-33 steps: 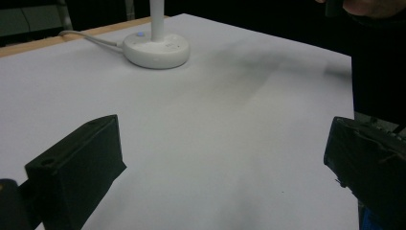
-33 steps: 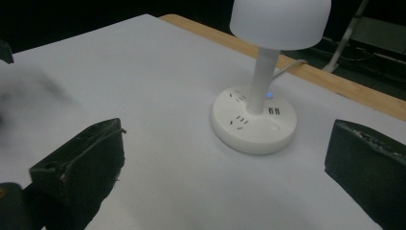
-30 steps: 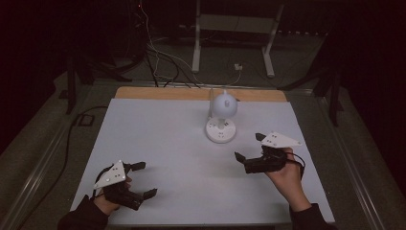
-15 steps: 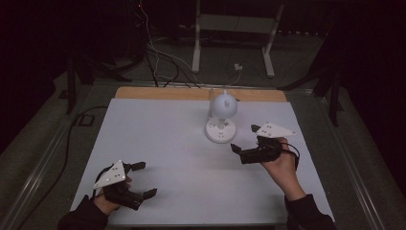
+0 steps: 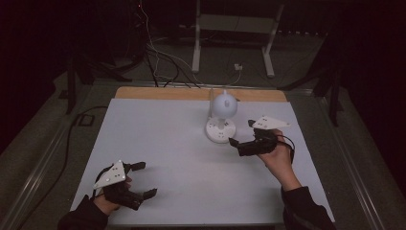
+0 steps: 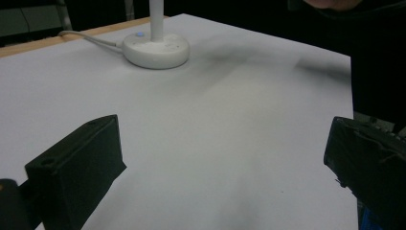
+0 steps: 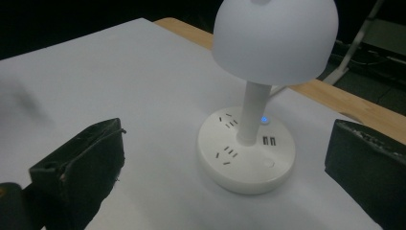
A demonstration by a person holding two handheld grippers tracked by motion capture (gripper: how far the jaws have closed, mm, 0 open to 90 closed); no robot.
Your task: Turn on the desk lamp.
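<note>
Your sleeves point(image 5: 306, 211) are dark; your grippers point(image 5: 239, 142) are black, each topped with a grey three-cornered plate point(image 5: 269, 122); cables trail.

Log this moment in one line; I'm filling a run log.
right gripper: open, beside lamp base, not touching | left gripper: open, near table front-left corner | lamp: upright, blue indicator lit

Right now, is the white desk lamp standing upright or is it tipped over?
Upright. The lamp's round base lies flat on the white table, its stem rises straight, and the dome shade sits on top.
</note>
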